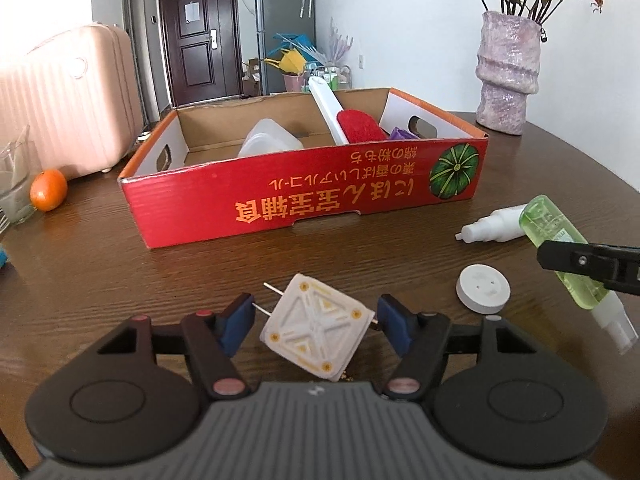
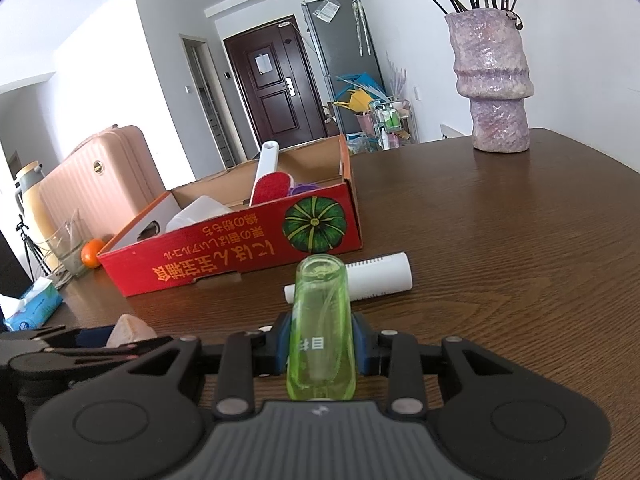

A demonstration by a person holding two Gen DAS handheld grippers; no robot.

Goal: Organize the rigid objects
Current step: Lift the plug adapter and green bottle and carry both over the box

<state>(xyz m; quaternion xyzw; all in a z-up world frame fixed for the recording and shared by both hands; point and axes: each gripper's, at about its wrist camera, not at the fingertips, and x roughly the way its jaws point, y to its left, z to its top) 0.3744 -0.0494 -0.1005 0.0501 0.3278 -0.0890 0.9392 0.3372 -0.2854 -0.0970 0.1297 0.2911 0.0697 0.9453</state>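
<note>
White square plug [image 1: 318, 334] sits between the spread left gripper [image 1: 316, 322] pads, seemingly untouched.

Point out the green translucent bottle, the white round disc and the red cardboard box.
Green translucent bottle [image 2: 320, 320], right wrist view, mid-body.
White round disc [image 1: 483, 288], left wrist view, top face.
Red cardboard box [image 1: 280, 204], left wrist view, front wall.

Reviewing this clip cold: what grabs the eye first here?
The red cardboard box mid-table, already holding a red brush and a plastic container. Nearer, the right gripper clamps a green bottle, while a white square plug sits between the left gripper's jaws.
</note>
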